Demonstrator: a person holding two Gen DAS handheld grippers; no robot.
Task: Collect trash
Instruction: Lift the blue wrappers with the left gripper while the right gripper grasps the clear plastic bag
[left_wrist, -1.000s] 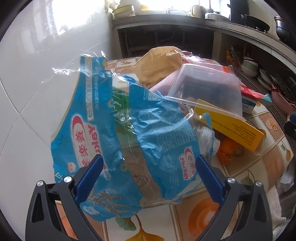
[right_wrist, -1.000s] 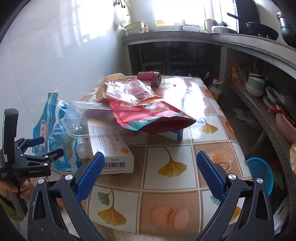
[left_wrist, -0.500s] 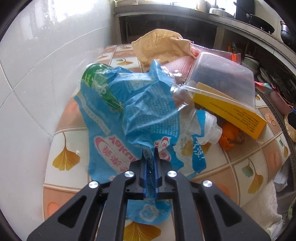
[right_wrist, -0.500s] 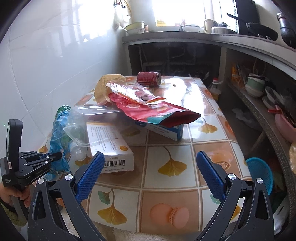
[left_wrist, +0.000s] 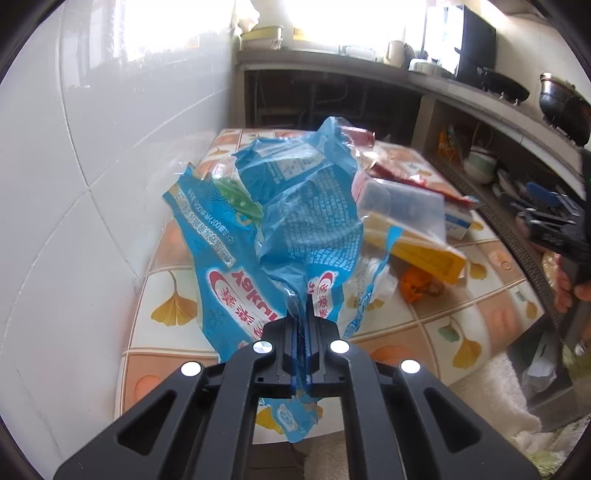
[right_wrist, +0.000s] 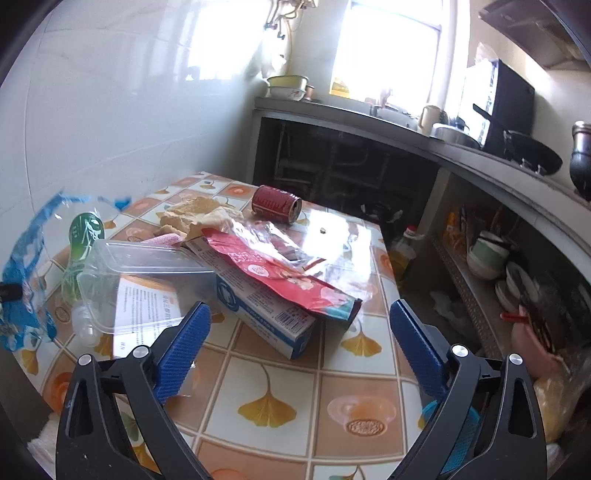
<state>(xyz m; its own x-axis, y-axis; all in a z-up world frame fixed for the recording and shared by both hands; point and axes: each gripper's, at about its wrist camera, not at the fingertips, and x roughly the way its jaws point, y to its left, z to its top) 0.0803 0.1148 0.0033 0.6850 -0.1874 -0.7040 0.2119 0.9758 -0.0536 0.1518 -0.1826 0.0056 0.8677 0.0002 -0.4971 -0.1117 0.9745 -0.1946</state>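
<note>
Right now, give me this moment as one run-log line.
left gripper: shut on blue plastic wrapper | right gripper: closing, nothing between jaws | red can: on table

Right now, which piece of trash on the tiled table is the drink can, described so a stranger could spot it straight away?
Start at the tiled table with the ginkgo-leaf pattern and look past the heap of wrappers and boxes toward its far end, near the dark space under the counter. There the dark red can lies on its side, apart from the pile. It is the only metal cylinder among the trash; everything near it is flat, crumpled or boxy.
</note>
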